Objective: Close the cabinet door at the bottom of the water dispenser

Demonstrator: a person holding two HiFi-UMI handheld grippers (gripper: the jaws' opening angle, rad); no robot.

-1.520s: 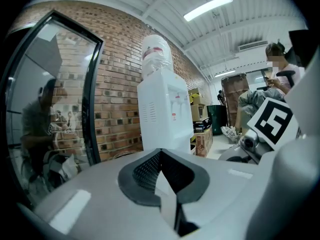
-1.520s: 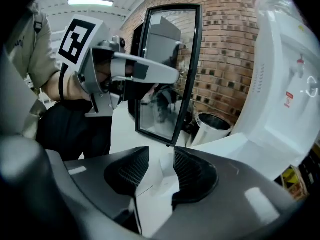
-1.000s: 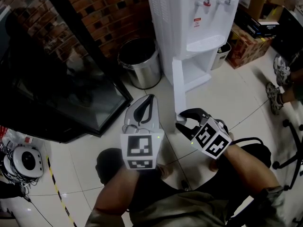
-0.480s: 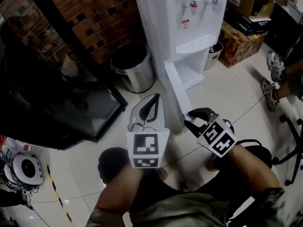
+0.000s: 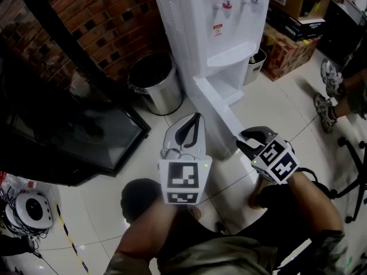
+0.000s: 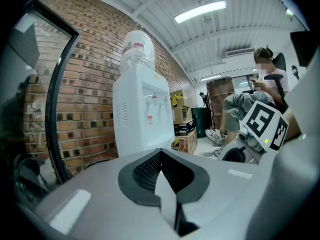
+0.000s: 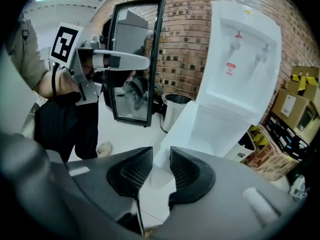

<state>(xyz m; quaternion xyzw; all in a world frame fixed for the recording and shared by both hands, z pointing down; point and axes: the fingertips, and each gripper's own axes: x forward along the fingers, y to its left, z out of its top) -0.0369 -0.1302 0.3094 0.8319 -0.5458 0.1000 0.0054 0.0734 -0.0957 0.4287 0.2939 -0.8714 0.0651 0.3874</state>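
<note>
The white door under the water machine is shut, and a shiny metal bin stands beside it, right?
Not shut: the head view shows the white cabinet door swung open from the white water dispenser. The shiny round metal bin does stand beside it.

Grey left gripper (image 5: 197, 117) and right gripper (image 5: 244, 140) carry black-and-white marker cubes (image 5: 184, 181).

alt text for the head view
The bottom cabinet door of a white water dispenser stands open toward a person holding two grippers. The right gripper, jaws apart but just closing on nothing, is at the door's free edge; the left gripper, shut, is beside it.
</note>
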